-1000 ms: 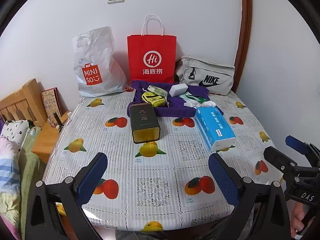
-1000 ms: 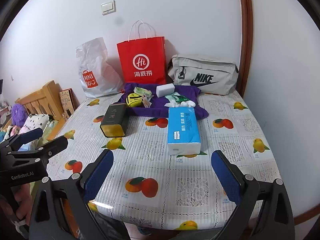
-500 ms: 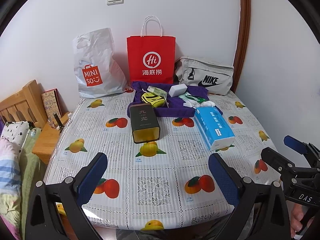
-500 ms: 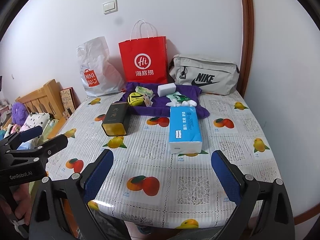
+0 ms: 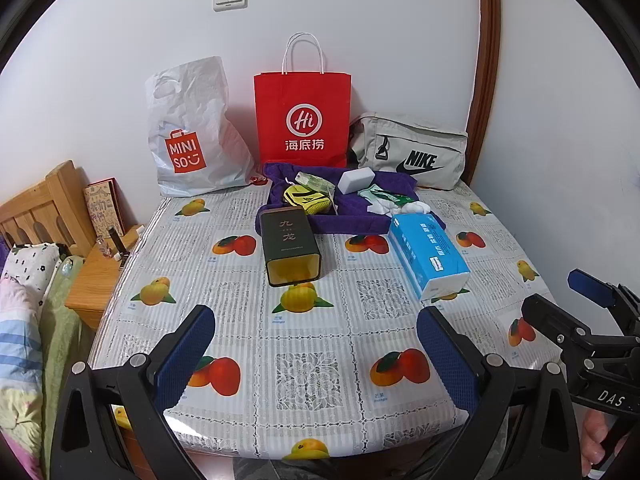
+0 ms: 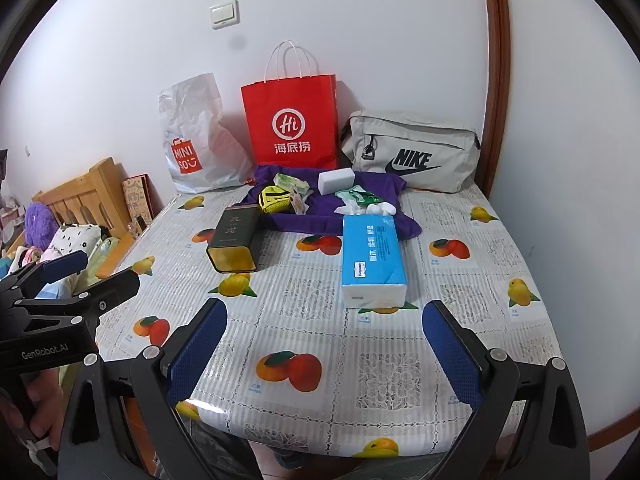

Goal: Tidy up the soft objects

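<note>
A purple cloth (image 5: 352,216) (image 6: 320,220) lies at the back of the table with small soft items on it: a yellow mesh pouch (image 5: 306,199) (image 6: 274,199), a white sponge block (image 5: 356,180) (image 6: 336,181), green tissue packs (image 5: 314,181) and white cotton pieces (image 6: 380,208). A blue tissue pack (image 5: 428,254) (image 6: 372,264) lies in front of it. My left gripper (image 5: 316,356) and right gripper (image 6: 324,352) are open and empty above the table's near edge, well short of the objects.
A dark tea tin (image 5: 289,246) (image 6: 236,242) lies left of the tissue pack. A Miniso plastic bag (image 5: 192,132), a red paper bag (image 5: 304,120) and a grey Nike bag (image 5: 412,152) stand against the wall. A wooden bed and nightstand (image 5: 96,276) are on the left.
Both grippers have shifted very slightly; the scene sits a little differently in each view. Nothing on the table has moved.
</note>
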The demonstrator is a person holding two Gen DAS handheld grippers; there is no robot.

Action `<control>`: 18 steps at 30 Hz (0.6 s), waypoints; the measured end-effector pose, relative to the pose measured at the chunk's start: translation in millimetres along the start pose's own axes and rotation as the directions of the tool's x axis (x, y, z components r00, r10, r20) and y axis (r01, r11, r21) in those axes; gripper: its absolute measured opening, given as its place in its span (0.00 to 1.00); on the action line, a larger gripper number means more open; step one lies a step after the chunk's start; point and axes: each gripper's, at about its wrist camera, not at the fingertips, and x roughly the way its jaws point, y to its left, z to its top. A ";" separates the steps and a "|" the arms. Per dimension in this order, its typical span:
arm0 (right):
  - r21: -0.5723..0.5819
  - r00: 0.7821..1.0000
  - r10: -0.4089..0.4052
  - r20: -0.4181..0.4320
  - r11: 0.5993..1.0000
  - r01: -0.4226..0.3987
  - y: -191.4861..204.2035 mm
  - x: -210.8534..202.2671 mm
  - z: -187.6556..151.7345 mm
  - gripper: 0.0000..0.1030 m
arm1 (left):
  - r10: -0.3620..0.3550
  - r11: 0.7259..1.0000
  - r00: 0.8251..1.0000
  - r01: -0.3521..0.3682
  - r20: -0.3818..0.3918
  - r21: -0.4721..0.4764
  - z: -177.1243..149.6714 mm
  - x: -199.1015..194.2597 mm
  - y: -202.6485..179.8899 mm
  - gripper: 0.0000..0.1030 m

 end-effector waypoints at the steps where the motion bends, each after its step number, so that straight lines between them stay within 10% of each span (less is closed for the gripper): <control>1: 0.000 1.000 0.000 0.000 1.000 0.000 -0.1 0.0 0.0 0.95 | -0.001 1.000 1.000 0.001 0.000 0.000 -0.1 -0.5 0.3 0.99; 18: -0.001 1.000 0.000 0.000 1.000 0.000 0.4 -0.1 0.1 0.95 | 0.001 1.000 1.000 -0.001 -0.002 0.001 -0.6 -3.6 4.7 0.99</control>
